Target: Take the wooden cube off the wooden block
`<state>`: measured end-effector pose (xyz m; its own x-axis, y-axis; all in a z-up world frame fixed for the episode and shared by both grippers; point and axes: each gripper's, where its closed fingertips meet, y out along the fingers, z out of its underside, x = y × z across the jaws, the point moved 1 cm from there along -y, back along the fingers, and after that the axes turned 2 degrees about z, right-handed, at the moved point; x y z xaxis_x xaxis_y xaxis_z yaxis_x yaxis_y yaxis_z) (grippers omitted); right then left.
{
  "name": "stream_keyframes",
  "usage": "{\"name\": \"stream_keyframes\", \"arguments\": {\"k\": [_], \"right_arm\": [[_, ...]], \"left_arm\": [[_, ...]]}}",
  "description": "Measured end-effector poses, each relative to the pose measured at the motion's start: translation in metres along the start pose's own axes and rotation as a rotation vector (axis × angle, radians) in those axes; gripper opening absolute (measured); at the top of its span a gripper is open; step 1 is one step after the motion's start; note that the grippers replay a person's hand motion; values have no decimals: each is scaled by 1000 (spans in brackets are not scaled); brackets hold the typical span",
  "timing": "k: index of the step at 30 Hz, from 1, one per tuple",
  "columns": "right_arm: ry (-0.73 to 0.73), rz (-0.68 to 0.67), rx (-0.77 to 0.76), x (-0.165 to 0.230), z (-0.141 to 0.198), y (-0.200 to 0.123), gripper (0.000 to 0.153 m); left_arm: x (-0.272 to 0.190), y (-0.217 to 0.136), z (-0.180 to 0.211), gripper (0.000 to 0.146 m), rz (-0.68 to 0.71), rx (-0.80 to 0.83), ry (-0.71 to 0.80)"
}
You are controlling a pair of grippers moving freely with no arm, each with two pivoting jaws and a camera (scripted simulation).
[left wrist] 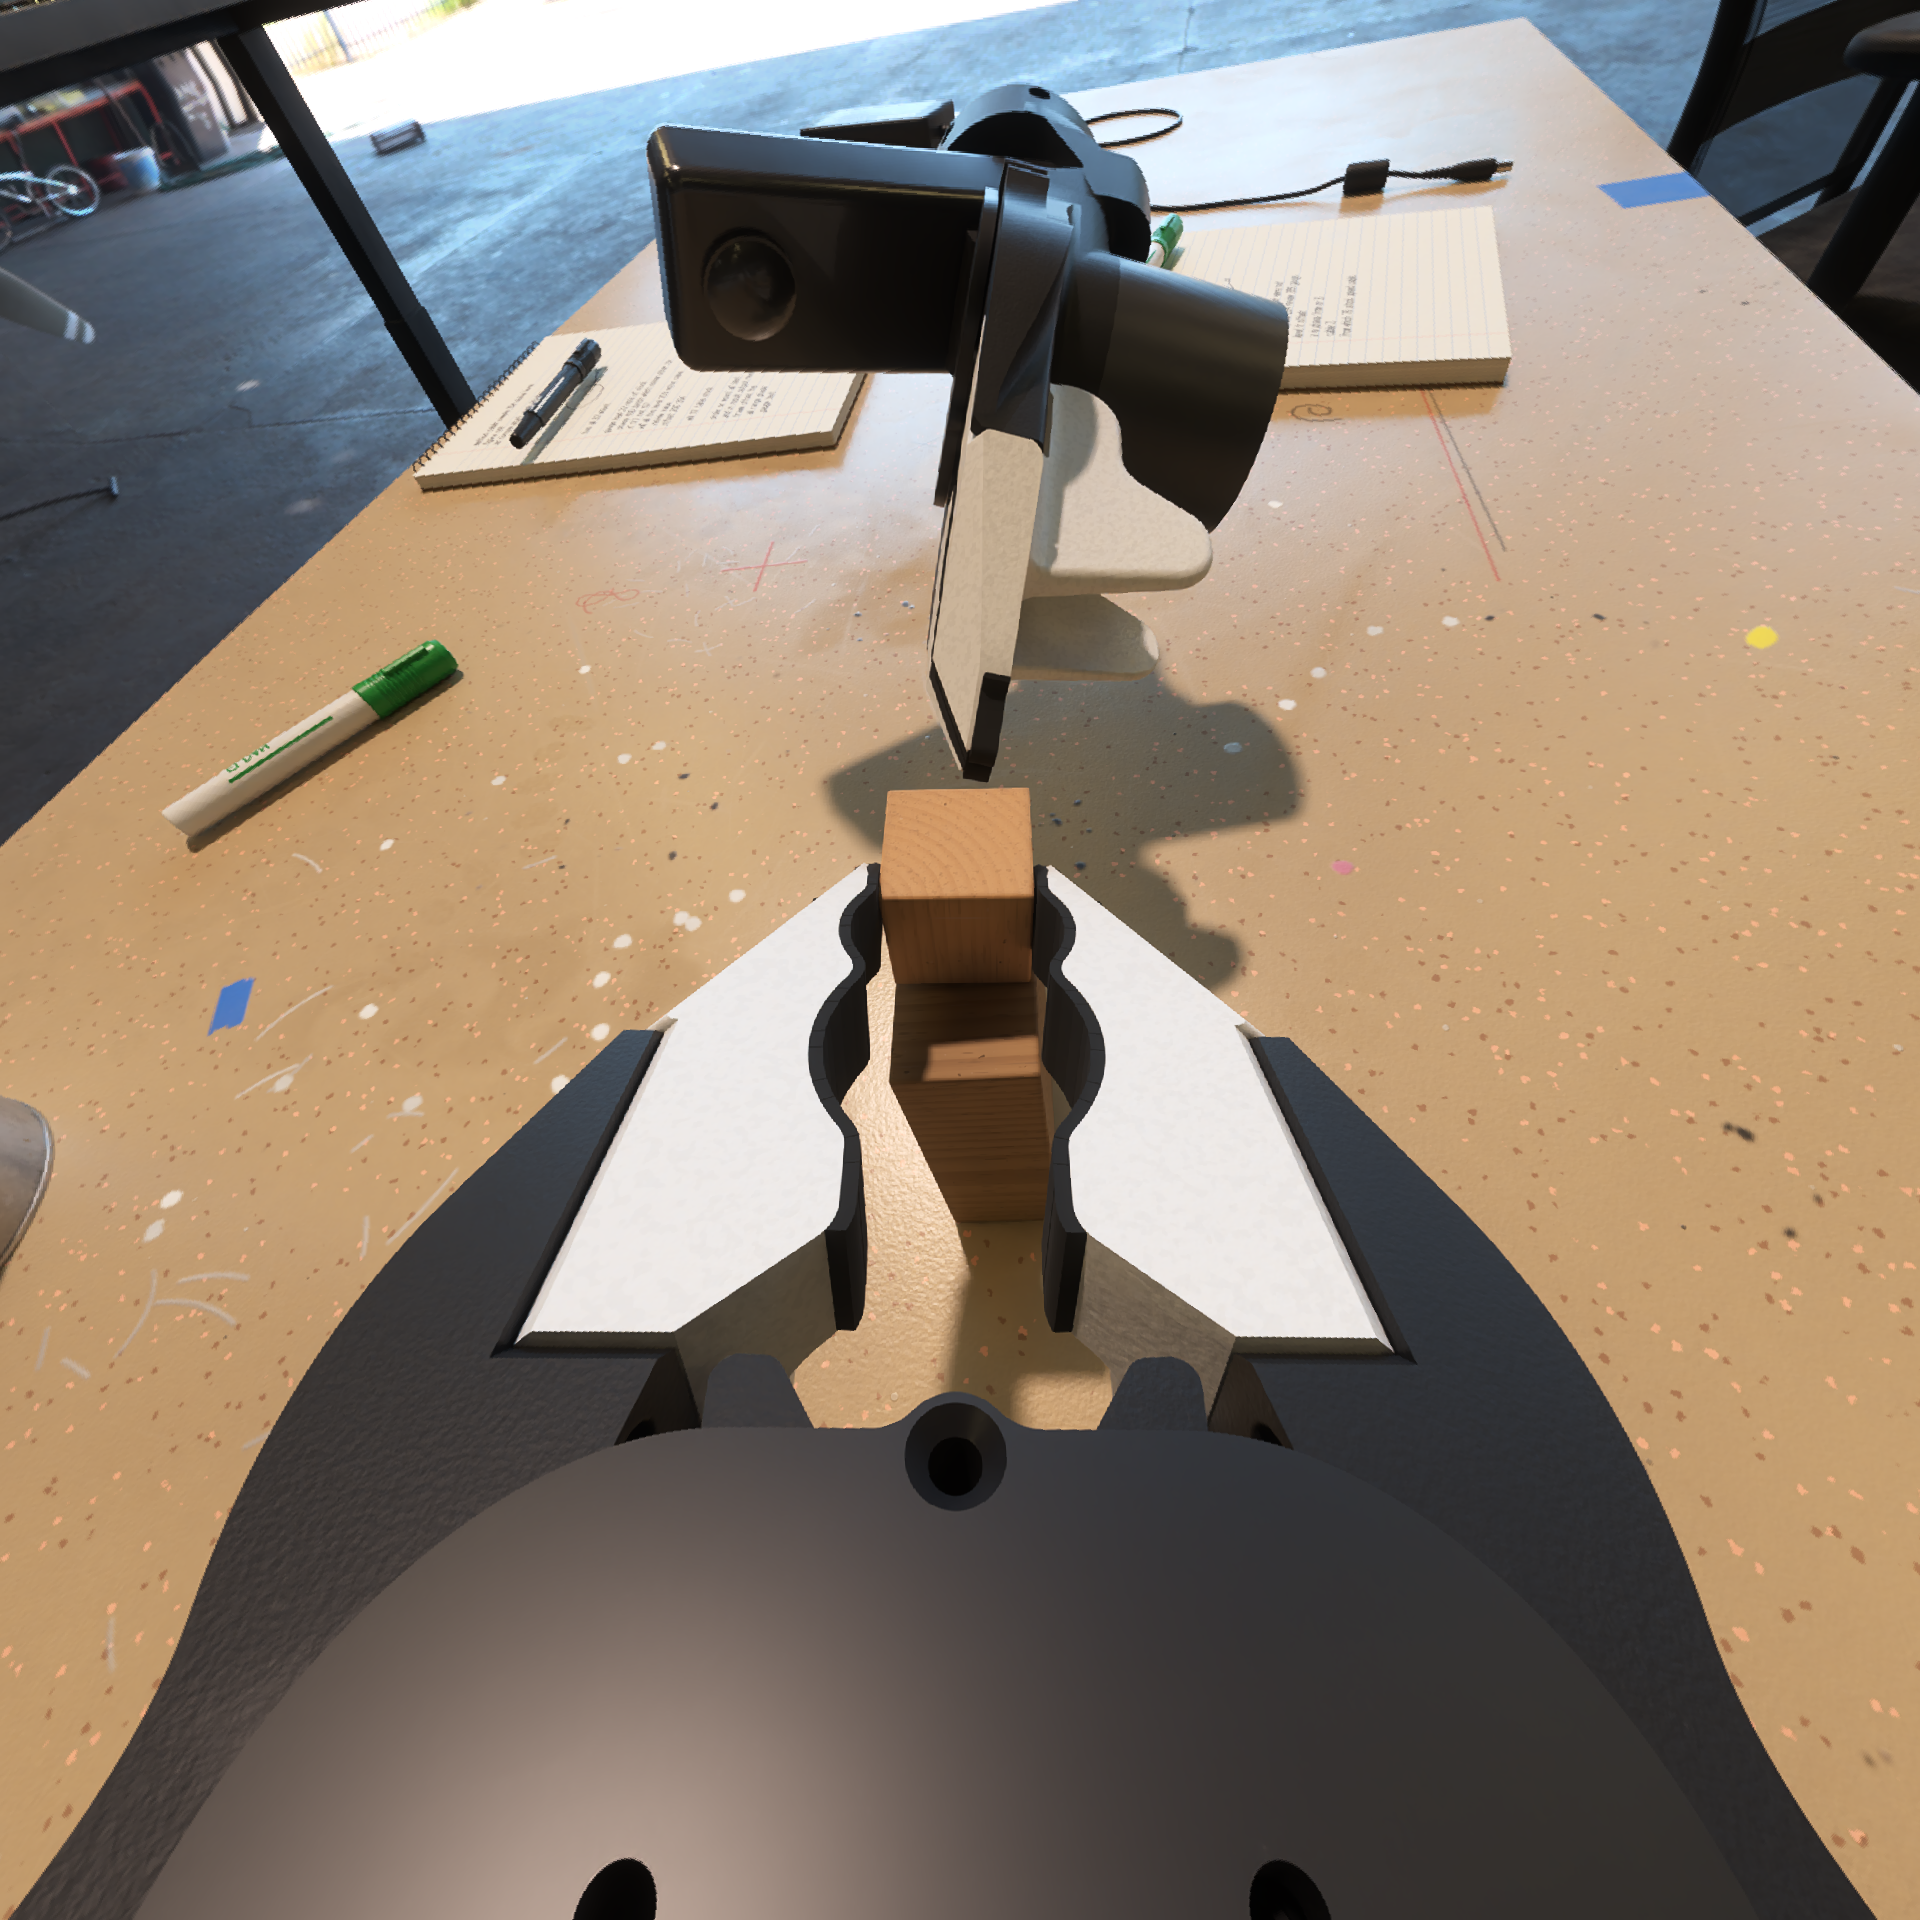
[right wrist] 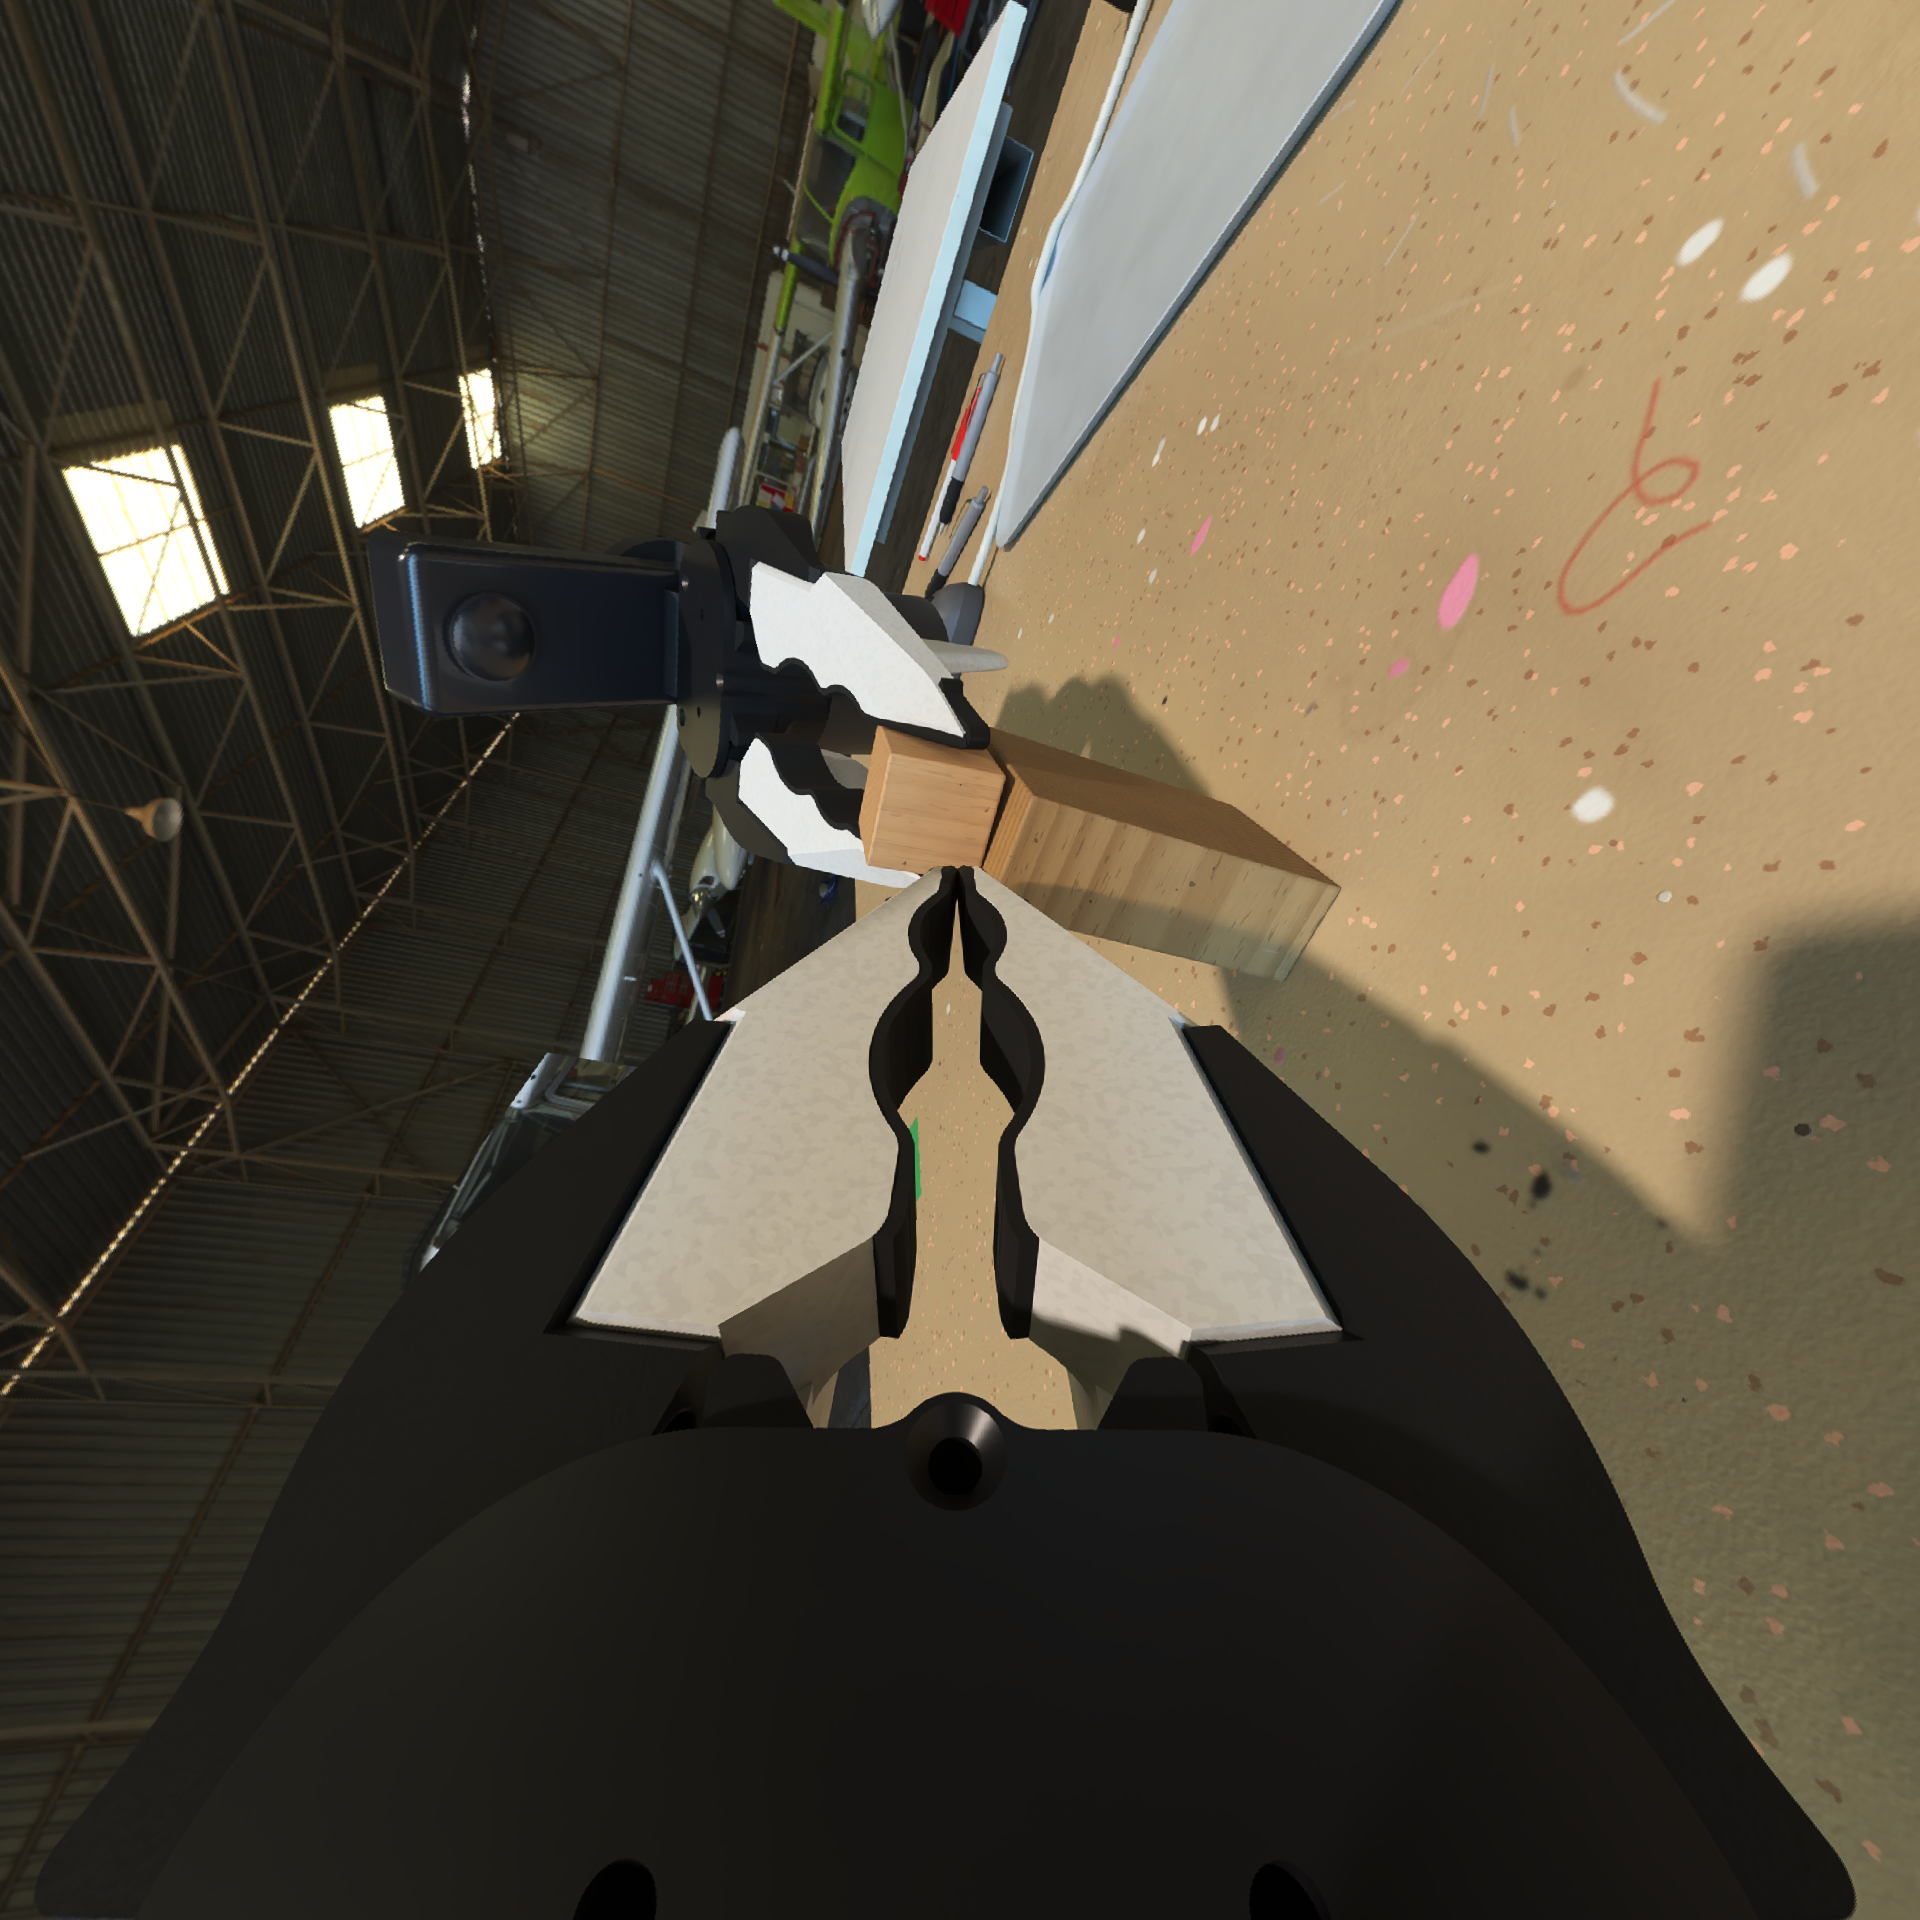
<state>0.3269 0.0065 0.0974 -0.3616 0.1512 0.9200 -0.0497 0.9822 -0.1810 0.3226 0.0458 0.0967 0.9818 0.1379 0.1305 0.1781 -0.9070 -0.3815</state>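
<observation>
A small wooden cube (left wrist: 956, 873) sits at the top of an upright wooden block (left wrist: 971, 1132) on the speckled tan table (left wrist: 1455, 935). I see no clear gap between them. My left gripper (left wrist: 958, 920) is shut on the cube, one fingertip on each side face. My right gripper (left wrist: 977, 758) hangs tip-down just behind and above the cube. In the right wrist view my right gripper (right wrist: 954, 883) is shut and empty, its tips just short of the cube (right wrist: 928, 812) and the block (right wrist: 1143, 873). The left gripper (right wrist: 914, 798) clasps the cube from the far side.
A green-capped marker (left wrist: 312, 732) lies to the left. A notepad with a black pen (left wrist: 665, 410) and a second notepad (left wrist: 1382, 296) lie at the back, with a black cable (left wrist: 1361, 177) behind them. The table edge runs along the left. White sheets (right wrist: 1164, 239) and pens (right wrist: 961, 468) show in the right wrist view.
</observation>
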Motion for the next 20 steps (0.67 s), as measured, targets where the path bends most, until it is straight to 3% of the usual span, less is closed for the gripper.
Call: {"name": "stream_keyframes", "arguments": {"k": [15, 20], "right_arm": [[-13, 27, 5, 0, 1, -1, 0], [-53, 17, -8, 3, 0, -1, 0]], "left_arm": [[0, 3, -1, 29, 6, -7, -16], [2, -4, -9, 29, 86, -97, -187]]}}
